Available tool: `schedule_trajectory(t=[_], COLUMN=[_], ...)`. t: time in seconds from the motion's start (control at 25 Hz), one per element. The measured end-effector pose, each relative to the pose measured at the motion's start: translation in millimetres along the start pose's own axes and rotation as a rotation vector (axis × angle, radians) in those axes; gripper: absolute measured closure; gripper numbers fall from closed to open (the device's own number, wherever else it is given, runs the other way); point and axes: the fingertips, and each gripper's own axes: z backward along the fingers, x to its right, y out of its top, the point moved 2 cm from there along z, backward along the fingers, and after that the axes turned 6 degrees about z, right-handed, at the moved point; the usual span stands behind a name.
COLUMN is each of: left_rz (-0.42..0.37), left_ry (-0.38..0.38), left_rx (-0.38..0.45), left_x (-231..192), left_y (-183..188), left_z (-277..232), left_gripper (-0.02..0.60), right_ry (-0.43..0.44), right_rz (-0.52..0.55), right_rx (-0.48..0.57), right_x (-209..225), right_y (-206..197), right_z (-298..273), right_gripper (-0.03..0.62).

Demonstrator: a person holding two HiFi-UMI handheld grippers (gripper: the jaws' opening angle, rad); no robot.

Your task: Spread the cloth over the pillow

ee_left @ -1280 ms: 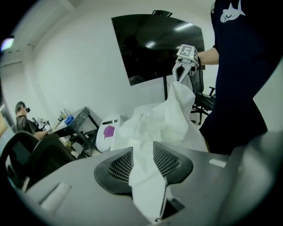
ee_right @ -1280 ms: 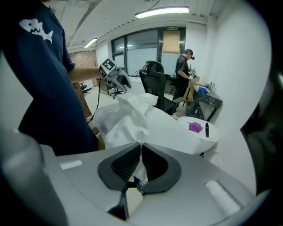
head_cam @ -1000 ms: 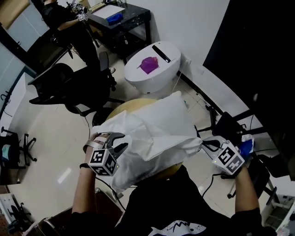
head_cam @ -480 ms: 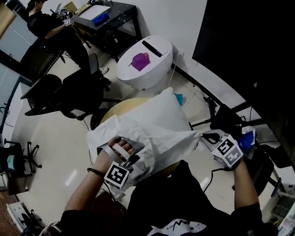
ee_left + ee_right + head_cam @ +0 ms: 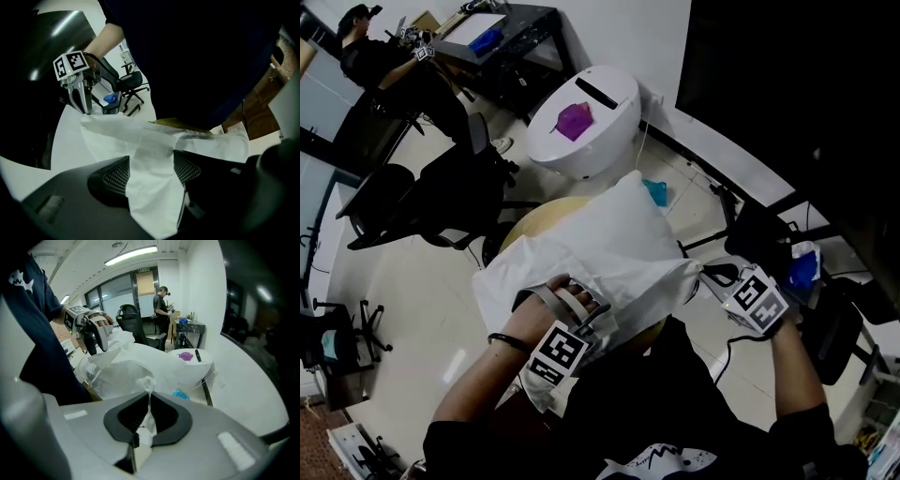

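A white pillow [image 5: 619, 220] lies on a round tan table [image 5: 530, 239], with a thin white cloth [image 5: 609, 272] draped over its near half. My left gripper [image 5: 581, 305] sits at the cloth's near edge, pointing steeply down. Its jaws have just been opening and now stand wide, with a band of cloth [image 5: 150, 140] lying loose between the pads. My right gripper [image 5: 712, 274] is shut on the cloth's right corner [image 5: 146, 385] and holds it stretched out. In the right gripper view the left gripper [image 5: 96, 345] shows beyond the cloth.
A white round unit [image 5: 600, 103] with a purple thing [image 5: 572, 120] on top stands behind the table. Black office chairs [image 5: 441, 187] stand at the left. A person [image 5: 375, 61] works at a black desk [image 5: 502, 33] at the far back. A blue scrap [image 5: 656, 190] lies on the floor.
My left gripper has moved from the cloth's left edge round to its near edge, rolling as it went, and its jaws have opened. The right gripper has kept its hold, barely shifting.
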Motion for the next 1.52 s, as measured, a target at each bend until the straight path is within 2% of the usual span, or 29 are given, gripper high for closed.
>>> schedule_trajectory(t=[0.08,0.24,0.52,0.64,0.8,0.96,1.08,1.2,1.32,1.4,1.52], left_rz=[-0.015,-0.066,-0.073,-0.064,-0.030,0.065,0.142,0.214,0.271,0.305,0.368], left_ry=[-0.062,-0.102,-0.288,-0.302,-0.231,-0.115,0.002,0.151,0.280,0.339,0.380], left_rx=[-0.005,-0.030,-0.055,-0.063,-0.059,-0.004,0.034,0.056,0.036,0.003,0.013], left_x=[-5,-19,-2,2,-7,-25,-51,-91,-140,-171,-218], left_y=[2,3,1,-4,-10,-17,-33,-60,-92,-115,-135], left_z=[-1,-2,-33,-34,-20,6,32,59,80,84,80], left_gripper=[0.298,0.311,0.321,0.397,0.511,0.561,0.565,0.565,0.565,0.565,0.565], right_ry=[0.002,0.002,0.014,0.019,0.024,0.024,0.014,0.000,-0.006,-0.008,-0.012], right_rz=[-0.002,-0.016,-0.032,-0.037,-0.042,-0.046,-0.049,-0.062,-0.068,-0.070,-0.087], right_rx=[0.003,0.010,0.013,0.013,0.017,0.019,0.028,0.037,0.044,0.040,0.034], right_x=[-1,-3,-3,-3,-2,-3,-1,1,2,3,6], right_y=[-1,-1,-6,-8,-11,-12,-11,-11,-12,-16,-22], right_z=[-1,-5,-9,-9,-7,-3,2,9,17,20,23], right_gripper=[0.569,0.569,0.569,0.569,0.569,0.569,0.569,0.569,0.569,0.569,0.569])
